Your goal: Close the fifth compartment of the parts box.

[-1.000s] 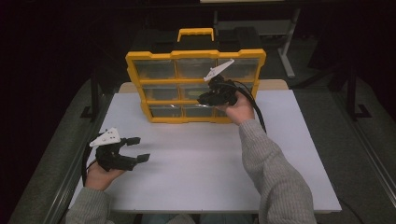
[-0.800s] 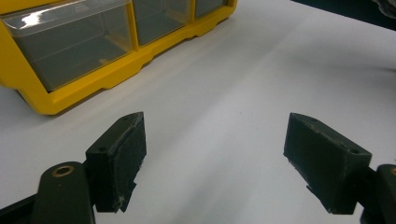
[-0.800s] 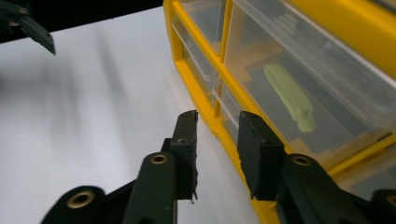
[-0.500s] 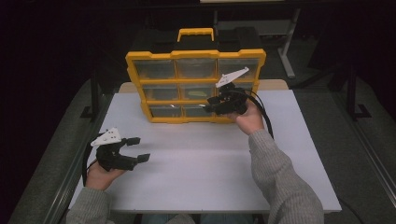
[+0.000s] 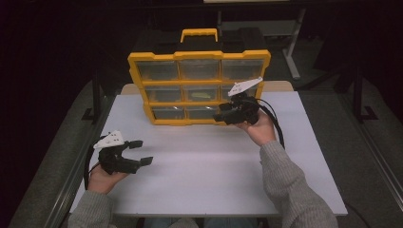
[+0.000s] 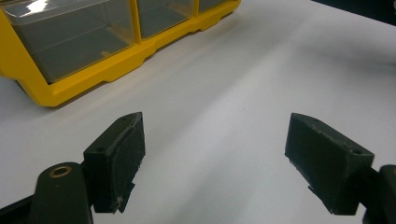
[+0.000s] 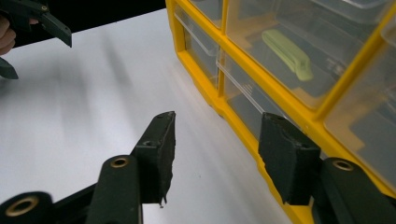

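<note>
The right gripper (image 5: 223, 115) has moved from the yellow drawer box (image 5: 198, 57) front toward its lower right corner, jaws apart and empty. The left gripper (image 5: 140, 152) rests open on the table (image 5: 209, 166).

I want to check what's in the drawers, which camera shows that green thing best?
The right gripper view: the pale green object lies close up inside a clear drawer. The high view shows a small yellowish-green streak.

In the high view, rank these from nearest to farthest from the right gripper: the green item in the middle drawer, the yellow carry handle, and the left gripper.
1. Green item: just left of the right gripper, in the organizer's middle drawer.
2. Yellow carry handle: farther back, atop the organizer.
3. Left gripper: far left, toward the table's near edge.
</note>
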`<state>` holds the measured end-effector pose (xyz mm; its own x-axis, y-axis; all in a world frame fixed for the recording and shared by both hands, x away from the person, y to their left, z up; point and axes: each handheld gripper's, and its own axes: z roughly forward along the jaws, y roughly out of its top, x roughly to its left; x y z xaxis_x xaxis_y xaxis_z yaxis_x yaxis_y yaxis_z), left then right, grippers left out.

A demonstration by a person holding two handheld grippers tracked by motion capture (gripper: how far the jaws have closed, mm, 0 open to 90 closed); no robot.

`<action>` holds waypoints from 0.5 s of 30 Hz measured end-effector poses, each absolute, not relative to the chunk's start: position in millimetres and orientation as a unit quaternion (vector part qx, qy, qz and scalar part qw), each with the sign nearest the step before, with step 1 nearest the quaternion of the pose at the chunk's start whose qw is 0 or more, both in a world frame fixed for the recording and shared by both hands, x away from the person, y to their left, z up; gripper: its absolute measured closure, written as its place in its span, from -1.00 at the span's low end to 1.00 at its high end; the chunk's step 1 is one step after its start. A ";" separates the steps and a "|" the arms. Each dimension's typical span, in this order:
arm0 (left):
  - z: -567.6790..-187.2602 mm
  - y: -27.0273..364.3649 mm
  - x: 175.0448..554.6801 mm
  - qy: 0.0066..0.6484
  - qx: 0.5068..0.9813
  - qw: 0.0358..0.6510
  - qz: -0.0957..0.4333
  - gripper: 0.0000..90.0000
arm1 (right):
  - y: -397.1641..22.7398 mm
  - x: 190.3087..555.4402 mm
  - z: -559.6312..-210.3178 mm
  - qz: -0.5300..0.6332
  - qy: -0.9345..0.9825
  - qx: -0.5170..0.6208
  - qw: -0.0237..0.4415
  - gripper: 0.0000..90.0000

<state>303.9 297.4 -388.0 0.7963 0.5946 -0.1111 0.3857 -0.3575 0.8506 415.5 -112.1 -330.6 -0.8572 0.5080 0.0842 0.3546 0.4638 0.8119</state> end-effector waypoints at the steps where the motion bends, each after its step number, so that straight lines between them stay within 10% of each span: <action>1: -388.1 298.1 304.0 0.300 0.818 0.479 0.108 -0.56 | -113.8 414.8 -332.0 0.454 0.849 0.254 0.086 -0.06; 15: -390.3 299.4 305.4 0.311 0.813 0.480 0.109 -0.57 | -133.5 400.0 -345.5 0.460 0.841 0.270 0.090 -0.24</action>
